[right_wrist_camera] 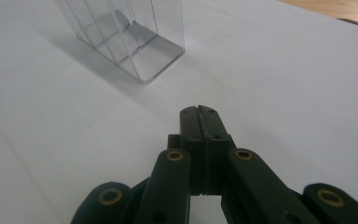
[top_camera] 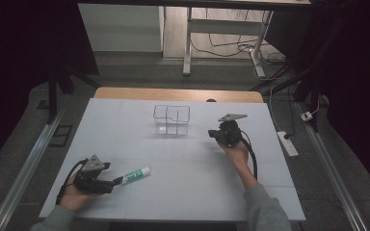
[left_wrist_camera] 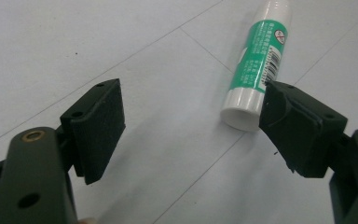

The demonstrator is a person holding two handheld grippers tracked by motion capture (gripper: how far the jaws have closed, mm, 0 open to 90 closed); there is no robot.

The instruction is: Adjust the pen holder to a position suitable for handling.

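A green and white glue stick [top_camera: 137,174] lies on its side on the white table top [top_camera: 183,159] near the front left. My left gripper [top_camera: 117,181] rests just left of it, jaws wide open. In the left gripper view the glue stick [left_wrist_camera: 257,65] has its white end beside the right pad [left_wrist_camera: 303,128], and nothing is between the pads. A clear plastic box [top_camera: 171,120] with inner dividers stands at the middle back. My right gripper [top_camera: 211,134] is held to the right of the box; its own view shows my right gripper [right_wrist_camera: 200,111] shut and empty, pointing toward the box [right_wrist_camera: 130,39].
The white table top ends at a wooden strip [top_camera: 178,94] at the back. A desk frame [top_camera: 221,33] and cables lie on the floor beyond, and a power strip [top_camera: 287,143] lies on the floor at the right.
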